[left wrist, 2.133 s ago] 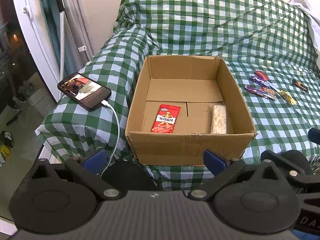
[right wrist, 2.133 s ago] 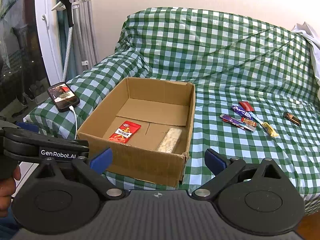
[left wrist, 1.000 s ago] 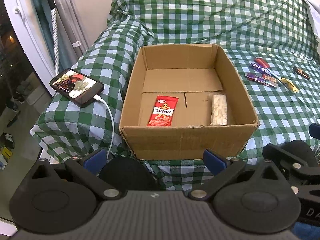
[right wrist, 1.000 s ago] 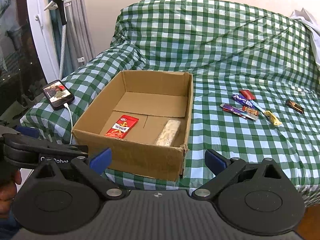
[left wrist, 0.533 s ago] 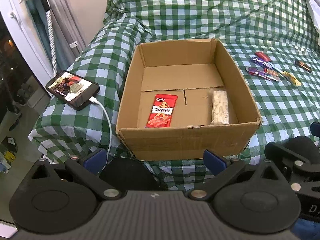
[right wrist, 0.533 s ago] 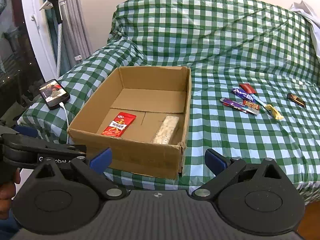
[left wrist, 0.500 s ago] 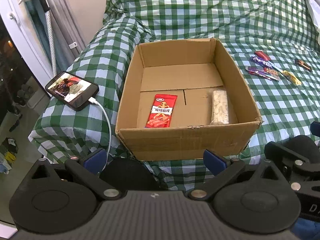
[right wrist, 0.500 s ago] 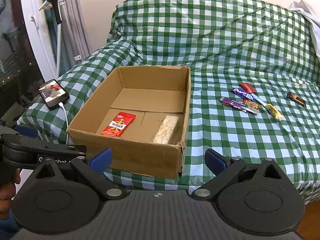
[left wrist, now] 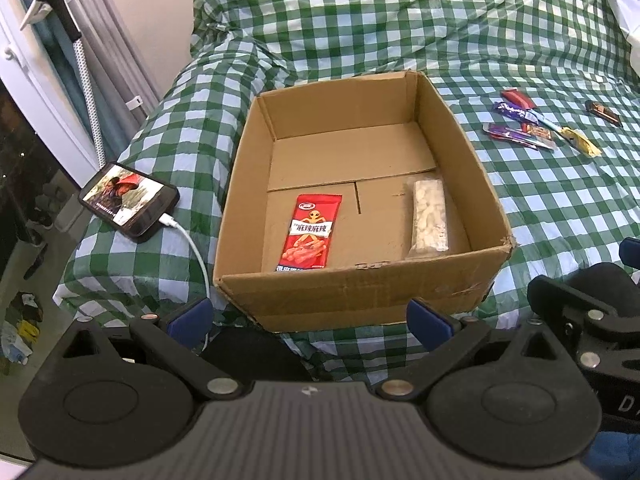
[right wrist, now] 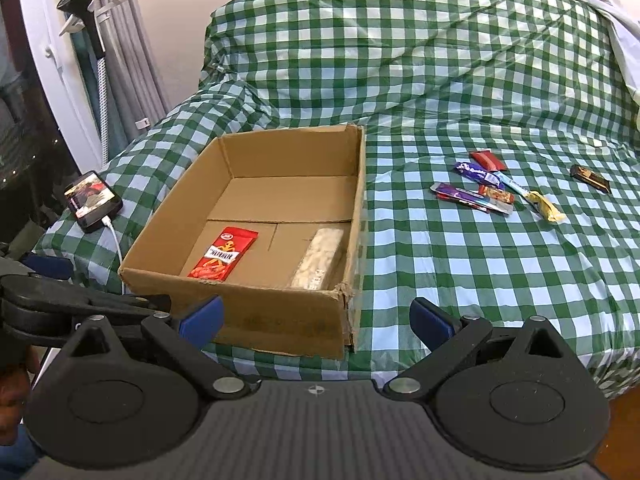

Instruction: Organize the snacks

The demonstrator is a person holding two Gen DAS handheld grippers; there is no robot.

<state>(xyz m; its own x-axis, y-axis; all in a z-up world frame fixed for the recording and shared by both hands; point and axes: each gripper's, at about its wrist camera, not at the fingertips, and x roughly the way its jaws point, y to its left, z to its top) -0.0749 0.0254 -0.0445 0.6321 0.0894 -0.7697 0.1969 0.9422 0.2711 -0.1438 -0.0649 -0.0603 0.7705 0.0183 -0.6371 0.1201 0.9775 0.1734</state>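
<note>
A green-and-white gingham cloth (right wrist: 440, 260), thin and creased, drapes the bed. On it sits an open corrugated cardboard box (left wrist: 460, 132), rectangular, its near right corner frayed. Flat on the box floor lie a glossy red snack packet (left wrist: 309, 232) on the left and a clear oblong pack of pale nuts (left wrist: 429, 216) against the right wall. Right of the box, well apart from it, shiny foil candy bars (right wrist: 486, 192), purple, red and yellow, cluster on the cloth, with a small dark bar (right wrist: 590, 178) farther right. A smartphone (left wrist: 128, 199), screen lit, lies left with a white cable (left wrist: 192, 248) plugged in. The left gripper (left wrist: 308, 316) and right gripper (right wrist: 316, 316) hover before the box, jaws spread wide, grasping nothing.
</note>
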